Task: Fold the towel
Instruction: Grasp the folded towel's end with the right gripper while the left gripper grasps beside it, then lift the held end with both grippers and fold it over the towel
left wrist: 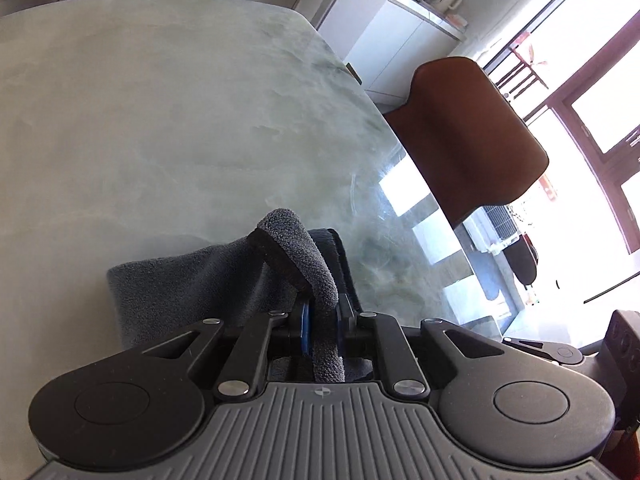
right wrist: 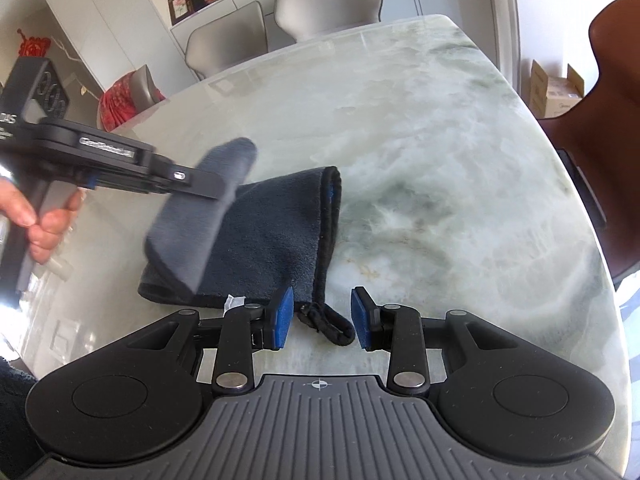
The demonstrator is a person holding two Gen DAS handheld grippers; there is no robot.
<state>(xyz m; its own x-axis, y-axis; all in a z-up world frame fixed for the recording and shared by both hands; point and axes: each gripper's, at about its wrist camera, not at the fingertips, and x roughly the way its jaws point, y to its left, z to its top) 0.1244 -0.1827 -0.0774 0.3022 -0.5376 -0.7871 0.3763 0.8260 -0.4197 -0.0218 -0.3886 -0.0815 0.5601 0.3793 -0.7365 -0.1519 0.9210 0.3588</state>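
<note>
A dark grey towel lay folded on the marble desk. Our left gripper pinched a lifted edge; our right gripper hung open, empty, around its hanging loop. Soft, limp cloth; hemmed corners seemed best to grip.

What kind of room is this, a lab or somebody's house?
Most likely a home dining room: a big marble-look table with padded dining chairs around it, white cabinets holding a framed picture, and large sunny windows.
</note>
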